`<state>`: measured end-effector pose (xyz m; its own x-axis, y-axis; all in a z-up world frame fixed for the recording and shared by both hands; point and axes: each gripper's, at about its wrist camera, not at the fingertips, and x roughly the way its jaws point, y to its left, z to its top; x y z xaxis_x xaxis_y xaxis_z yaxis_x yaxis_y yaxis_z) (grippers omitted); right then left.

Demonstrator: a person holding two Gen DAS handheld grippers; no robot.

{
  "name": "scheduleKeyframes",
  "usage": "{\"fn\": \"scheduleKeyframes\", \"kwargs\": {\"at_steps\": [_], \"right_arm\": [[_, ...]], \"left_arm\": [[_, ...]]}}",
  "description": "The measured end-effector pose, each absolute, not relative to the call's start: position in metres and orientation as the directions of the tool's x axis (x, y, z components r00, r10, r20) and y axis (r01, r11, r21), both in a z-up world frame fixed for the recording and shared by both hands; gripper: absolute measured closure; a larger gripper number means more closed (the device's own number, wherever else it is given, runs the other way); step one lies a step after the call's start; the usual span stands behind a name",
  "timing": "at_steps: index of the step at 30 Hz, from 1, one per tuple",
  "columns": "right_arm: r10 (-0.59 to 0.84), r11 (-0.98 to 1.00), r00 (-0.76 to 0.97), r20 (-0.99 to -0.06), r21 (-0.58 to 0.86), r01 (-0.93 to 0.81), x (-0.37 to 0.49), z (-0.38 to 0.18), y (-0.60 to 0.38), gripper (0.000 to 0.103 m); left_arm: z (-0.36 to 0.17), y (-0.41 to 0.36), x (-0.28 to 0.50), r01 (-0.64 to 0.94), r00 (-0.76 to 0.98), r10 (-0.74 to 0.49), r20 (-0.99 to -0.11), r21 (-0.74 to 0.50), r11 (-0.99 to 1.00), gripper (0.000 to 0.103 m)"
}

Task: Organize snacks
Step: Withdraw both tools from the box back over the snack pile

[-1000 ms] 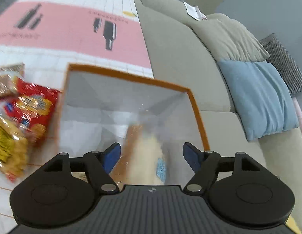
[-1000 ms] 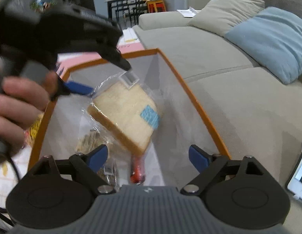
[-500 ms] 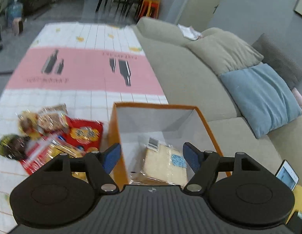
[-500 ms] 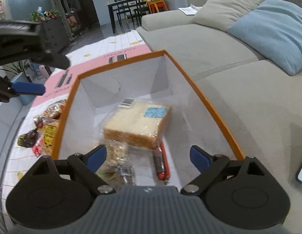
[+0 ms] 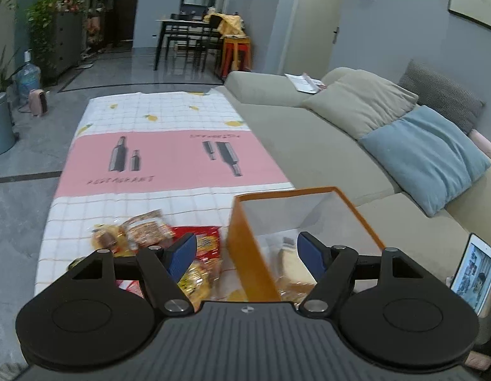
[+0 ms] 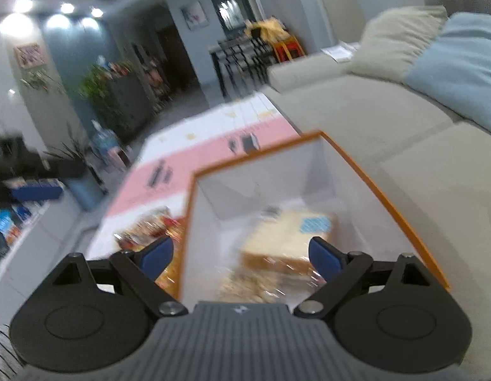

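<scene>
An orange-rimmed box (image 5: 245,247) with white inner walls stands on the checked cloth beside the sofa; it also shows in the right wrist view (image 6: 366,177). Inside lies a wrapped bread slice (image 6: 290,238) with a blue label, on top of other packets. Several snack packets (image 5: 156,231) lie on the cloth left of the box, among them a red packet (image 5: 207,238); they show blurred in the right wrist view (image 6: 150,225). My left gripper (image 5: 247,255) is open and empty, high above the box's left wall. My right gripper (image 6: 242,257) is open and empty above the box.
A beige sofa (image 5: 309,133) with beige and blue cushions (image 5: 426,155) runs along the right. A tablet (image 5: 474,273) leans at the right. The pink and white cloth (image 5: 163,158) stretches ahead. A dining table and chairs (image 5: 194,44) stand far back.
The left gripper let the bread slice fall into the box, then rose and drew back to the left. The right gripper also lifted and tilted up; its view is now blurred.
</scene>
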<state>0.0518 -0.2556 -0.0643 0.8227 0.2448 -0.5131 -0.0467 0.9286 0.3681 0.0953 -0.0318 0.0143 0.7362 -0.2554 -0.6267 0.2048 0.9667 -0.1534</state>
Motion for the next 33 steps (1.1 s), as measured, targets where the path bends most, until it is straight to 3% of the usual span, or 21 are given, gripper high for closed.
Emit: {"fn": "scheduleKeyframes", "kwargs": {"at_steps": [6,13,22,33], "right_arm": [[0.324,0.897,0.858,-0.398,0.417,-0.146,0.047,-0.054,-0.232,0.013],[0.422,0.862,0.844,-0.332,0.435,-0.26,0.055,-0.056,-0.193,0.013],[0.473,0.873,0.78,-0.41,0.335,-0.354,0.073,-0.082,-0.123,0.013],[0.394,0.918,0.723,-0.567,0.209,-0.336,0.109,-0.139,-0.055,0.016]], "left_arm": [[-0.004,0.004,0.088,0.112,0.776,-0.138,-0.615,-0.082,0.99,0.018],[-0.031,0.059,0.101,-0.013,0.744,-0.09,-0.662,-0.149,0.989,0.018],[-0.065,0.096,0.107,-0.065,0.705,-0.011,-0.71,-0.08,0.995,0.018],[-0.088,0.124,0.128,-0.062,0.66,0.012,-0.751,-0.039,0.997,0.018]]}}
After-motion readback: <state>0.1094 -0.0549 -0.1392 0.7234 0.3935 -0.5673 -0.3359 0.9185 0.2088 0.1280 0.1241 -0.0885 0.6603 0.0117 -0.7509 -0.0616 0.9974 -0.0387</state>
